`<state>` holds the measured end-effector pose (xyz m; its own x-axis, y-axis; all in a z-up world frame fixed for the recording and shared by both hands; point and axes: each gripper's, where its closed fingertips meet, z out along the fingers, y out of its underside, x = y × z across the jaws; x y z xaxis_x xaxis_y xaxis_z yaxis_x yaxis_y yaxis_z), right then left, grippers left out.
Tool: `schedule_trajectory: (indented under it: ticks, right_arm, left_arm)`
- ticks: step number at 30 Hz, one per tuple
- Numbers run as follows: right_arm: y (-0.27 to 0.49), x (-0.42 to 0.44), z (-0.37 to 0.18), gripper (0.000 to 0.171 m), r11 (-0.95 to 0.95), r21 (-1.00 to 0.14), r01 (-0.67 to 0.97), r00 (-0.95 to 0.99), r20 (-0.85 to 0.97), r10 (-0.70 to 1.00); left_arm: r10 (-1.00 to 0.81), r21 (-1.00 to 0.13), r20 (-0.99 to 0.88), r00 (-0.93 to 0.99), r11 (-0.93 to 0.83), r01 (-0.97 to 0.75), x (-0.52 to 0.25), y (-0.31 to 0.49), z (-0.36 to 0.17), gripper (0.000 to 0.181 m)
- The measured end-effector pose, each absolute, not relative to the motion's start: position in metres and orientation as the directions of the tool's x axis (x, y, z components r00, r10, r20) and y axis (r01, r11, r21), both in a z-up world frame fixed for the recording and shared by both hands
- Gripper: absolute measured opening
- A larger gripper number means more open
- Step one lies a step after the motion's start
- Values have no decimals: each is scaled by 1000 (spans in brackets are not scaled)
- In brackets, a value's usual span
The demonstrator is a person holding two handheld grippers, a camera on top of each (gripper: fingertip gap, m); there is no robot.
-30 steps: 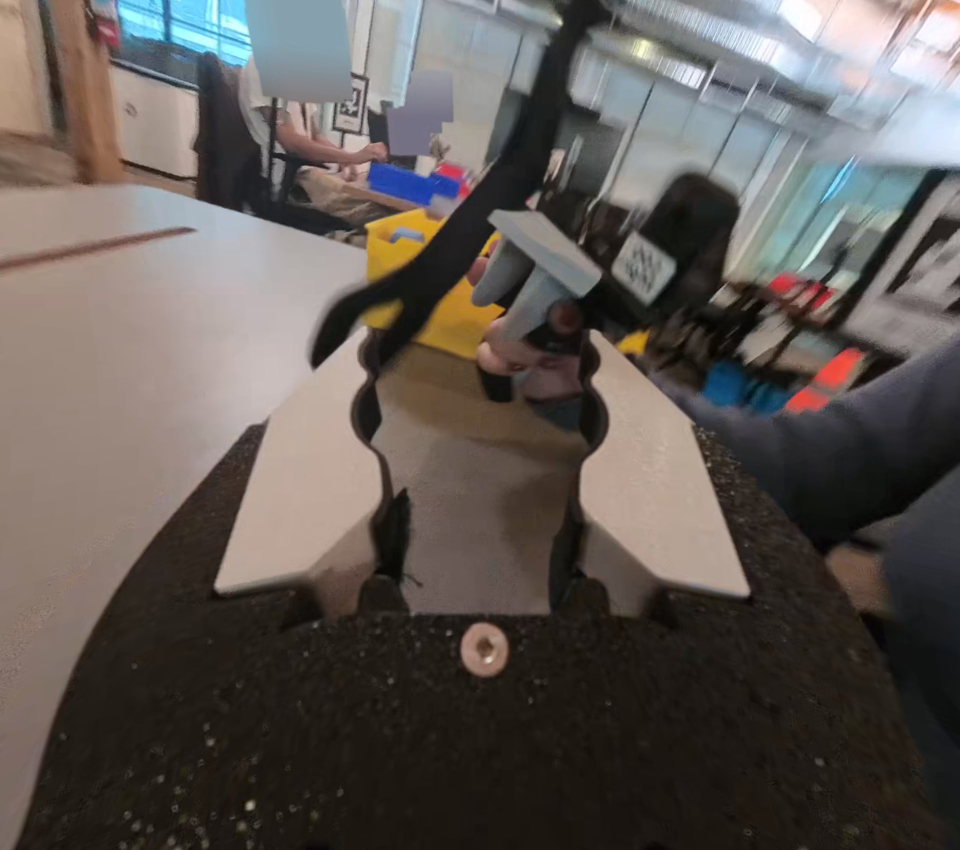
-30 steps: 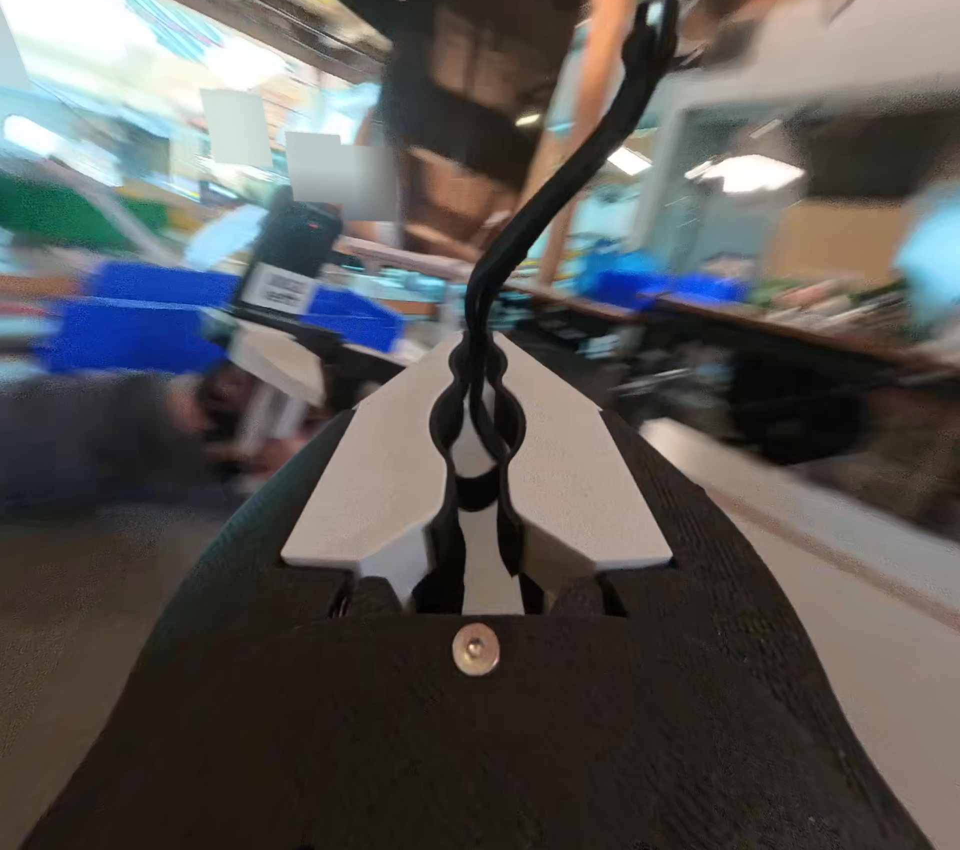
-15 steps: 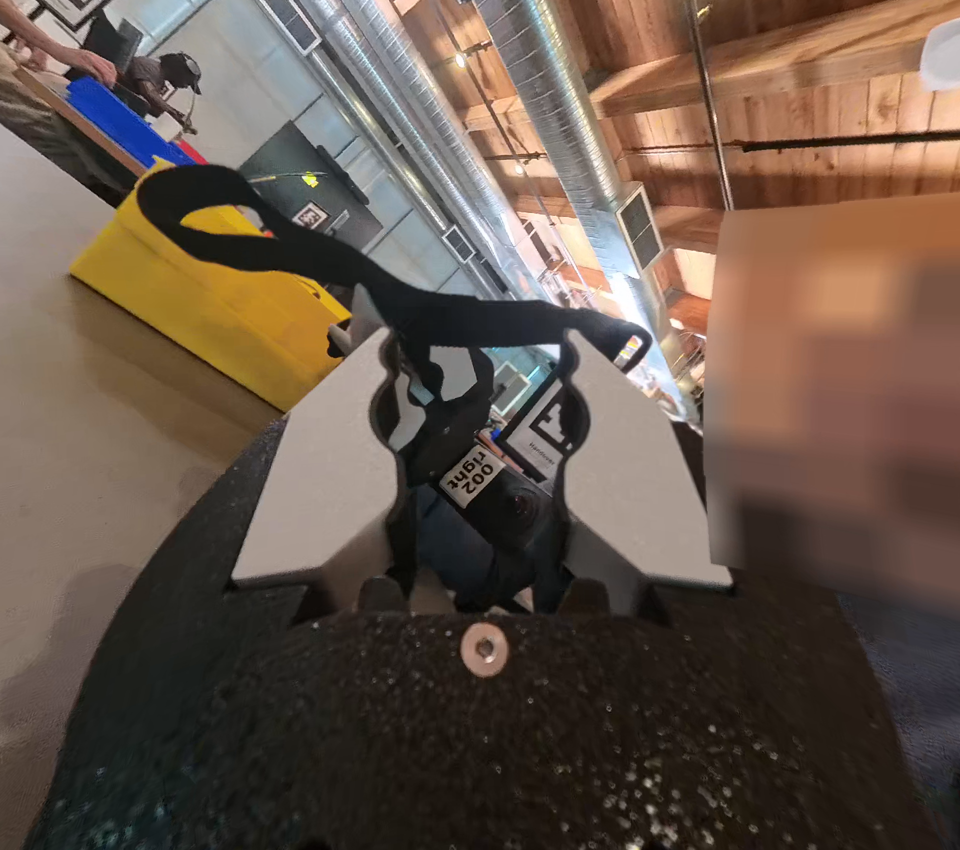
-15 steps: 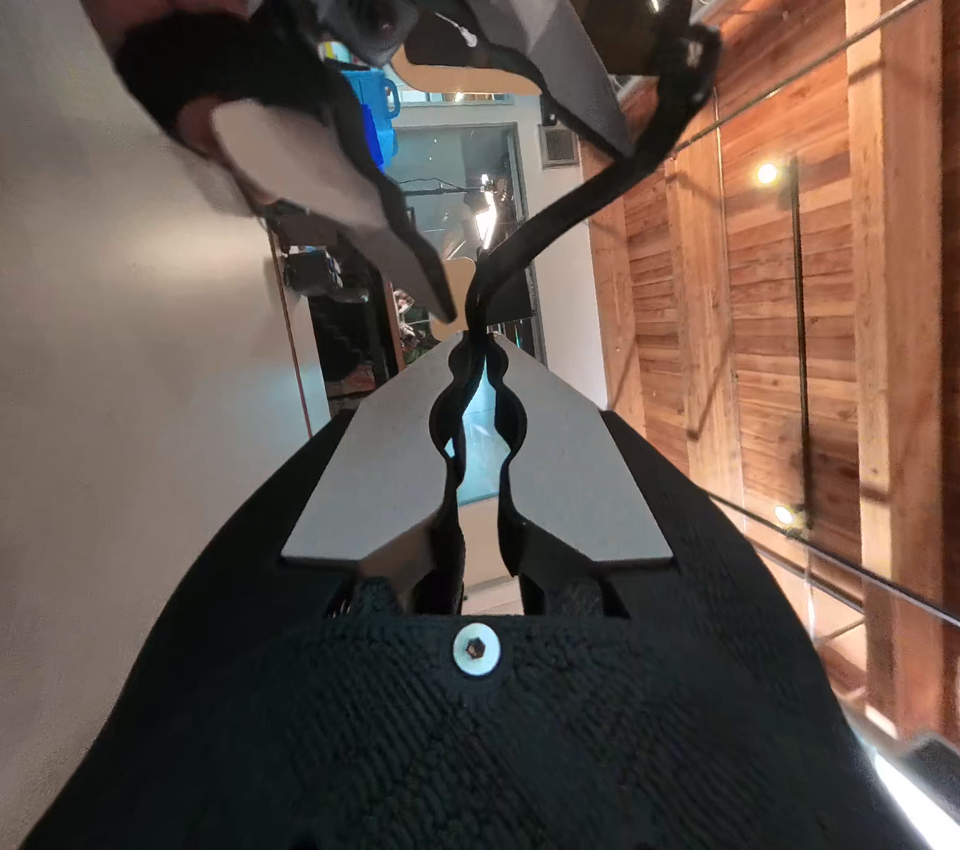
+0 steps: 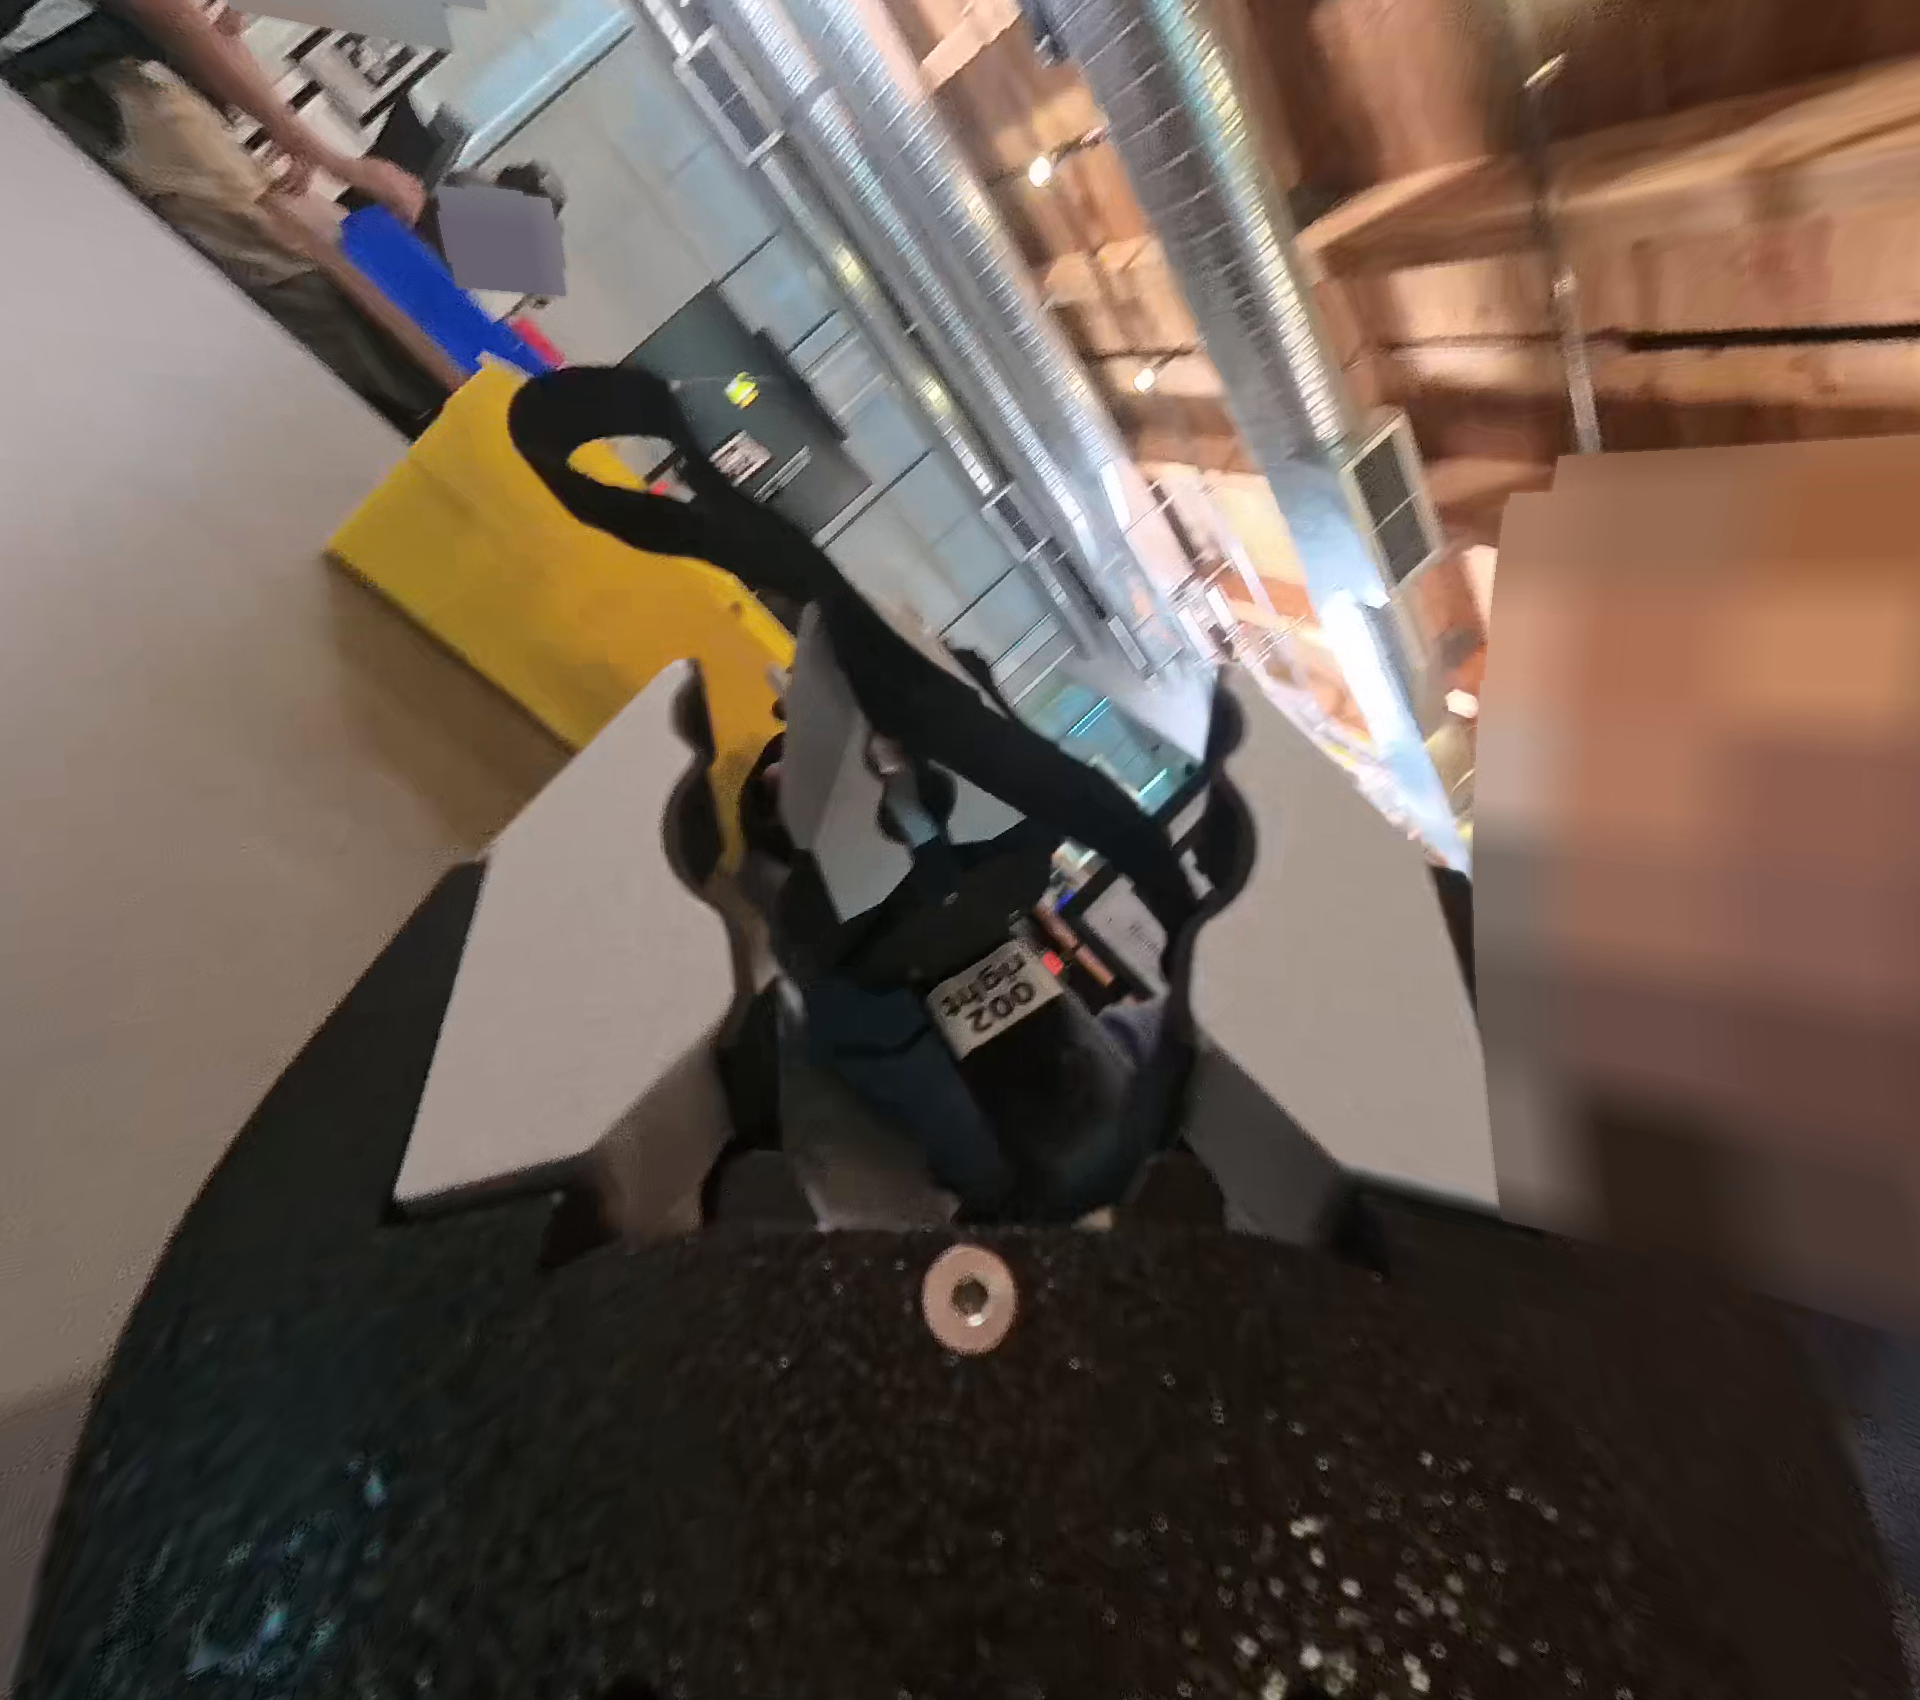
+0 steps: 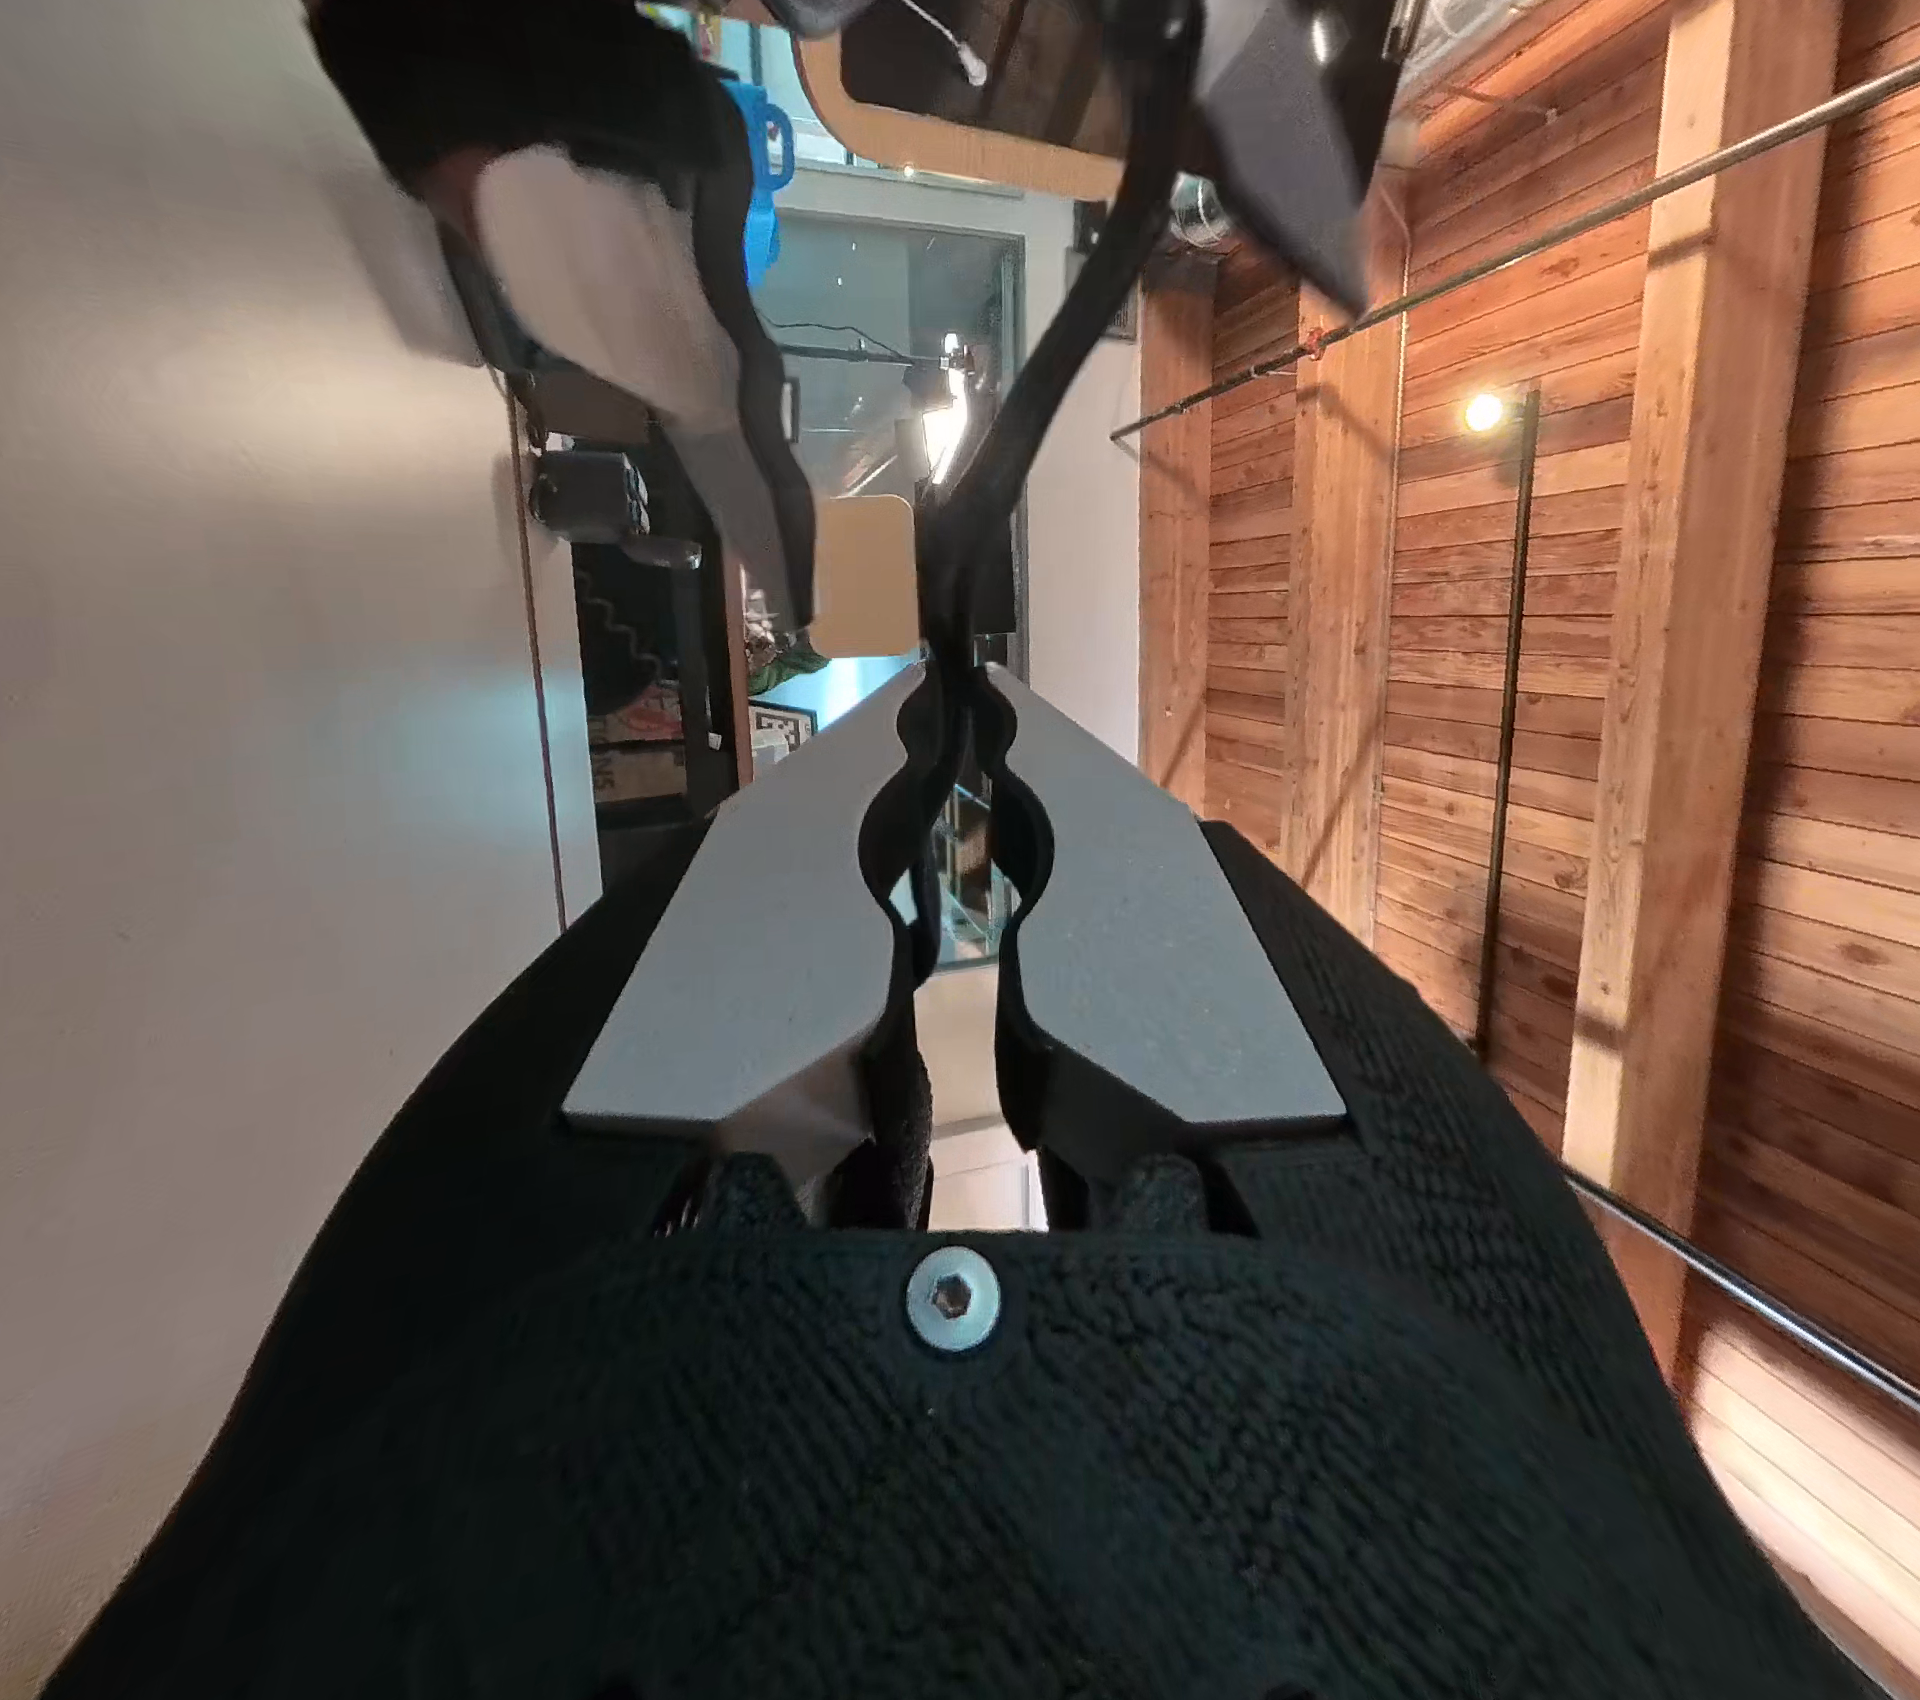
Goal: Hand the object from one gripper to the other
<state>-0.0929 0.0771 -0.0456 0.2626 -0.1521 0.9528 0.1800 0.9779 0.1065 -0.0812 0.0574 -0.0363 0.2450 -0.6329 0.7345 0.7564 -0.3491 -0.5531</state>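
The black strap (image 6: 1023,424) was held off the desk (image 5: 156,611), pinched at the tips of the right gripper (image 6: 961,684). It ran between the spread fingers of the left gripper (image 5: 951,705), not yet clamped. Advisable: close the left squarely before the right releases. A yellow bin (image 5: 540,601) stood behind, clear of the exchange.
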Motion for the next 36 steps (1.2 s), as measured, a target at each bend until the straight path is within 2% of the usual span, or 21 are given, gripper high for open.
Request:
schedule_trajectory:
  ticks: [1,4,7,9,12,14,16,18,19,22,24,28,32,36]
  right_arm:
    - [76,-93,-46,2,978,110,178,261,953,-155]
    - [76,-93,-47,2,980,99,173,260,955,-142]
    - [78,-91,-45,5,991,-29,129,264,964,-6]
    - [78,-92,-51,20,964,-266,17,210,943,257]
    - [88,-91,-51,31,749,-658,-83,85,744,663]
    - [91,-91,-52,33,465,-878,-113,-73,474,878]
    - [92,-90,-50,35,88,-993,-81,-238,105,966]
    - [101,-92,-50,41,-248,-969,-8,-316,-233,920]
    - [105,-92,-52,43,-386,-922,40,-341,-376,862]
    - [112,-91,-58,51,-683,-708,179,-403,-686,605]
    - [114,-87,-55,56,-768,-599,227,-442,-766,467]
    - [113,-85,-54,56,-801,-539,260,-461,-798,388]
    - [112,-81,-43,53,-857,-430,283,-523,-819,237]
    - [119,-84,-49,45,-864,-431,261,-486,-832,268]
  left_arm:
    - [-628,-577,731,268,-359,733,-77,58,-41,73]
    - [-637,-614,712,296,-360,702,-72,57,-44,36]
    - [-643,-700,657,394,-325,637,-72,55,-52,2]
    - [-627,-783,570,530,-221,581,-79,58,-53,1]
    - [-537,-922,331,776,-10,386,-94,58,-47,0]
    - [-386,-988,86,919,84,128,-106,58,-49,0]
    - [-235,-980,-199,951,74,-186,-113,58,-56,1]
    - [-113,-868,-493,862,2,-496,-118,59,-66,0]
    - [-62,-768,-636,769,-45,-639,-121,58,-70,0]
    - [57,-375,-927,371,-164,-912,-123,56,-69,0]
    - [93,-198,-979,183,-205,-958,-119,56,-67,1]
    - [91,0,-996,-24,-253,-967,-115,58,-68,0]
    - [56,154,-983,-177,-287,-946,-116,60,-74,0]
    - [46,238,-964,-261,-277,-931,-108,64,-76,0]
